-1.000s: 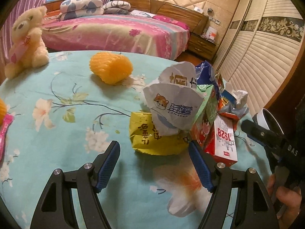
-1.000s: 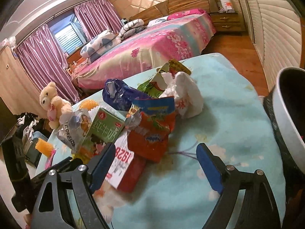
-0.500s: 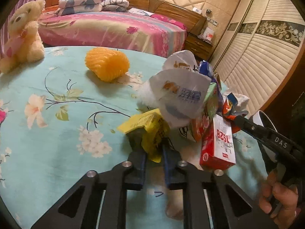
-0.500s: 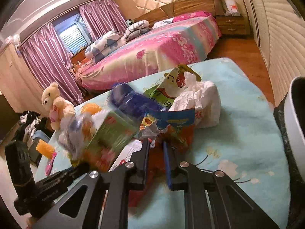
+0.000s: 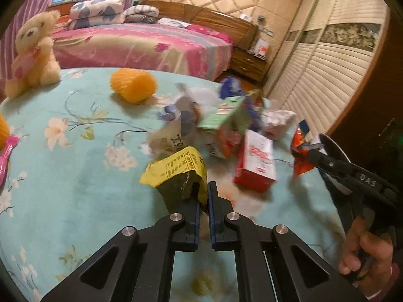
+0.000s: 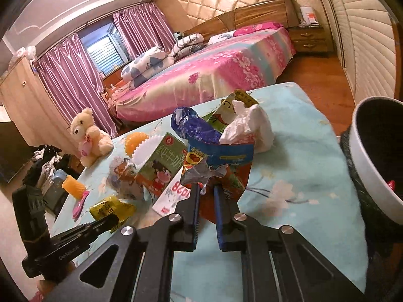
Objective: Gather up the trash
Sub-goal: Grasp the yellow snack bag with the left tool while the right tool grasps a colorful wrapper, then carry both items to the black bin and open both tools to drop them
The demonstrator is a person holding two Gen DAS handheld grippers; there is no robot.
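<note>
A pile of trash lies on the teal flowered tablecloth (image 5: 63, 176): a red-and-white box (image 5: 254, 162), a green carton (image 6: 163, 166), a blue wrapper (image 6: 194, 127), crumpled white tissue (image 6: 249, 128). My left gripper (image 5: 204, 191) is shut on a yellow wrapper (image 5: 176, 167) and holds it lifted off the cloth. My right gripper (image 6: 206, 188) is shut on a red-and-blue snack bag (image 6: 221, 156), which also shows in the left wrist view (image 5: 301, 148), held up beside the pile.
A white-rimmed bin with a black liner (image 6: 372, 161) stands at the table's right edge. A teddy bear (image 5: 32, 52), an orange foam net (image 5: 133, 85) and a pink item (image 5: 5, 151) sit on the table. A bed (image 6: 214, 75) lies beyond.
Both grippers closed from open onto their wrappers and have lifted them; the pile has been disturbed and the paper cup has tipped over.
</note>
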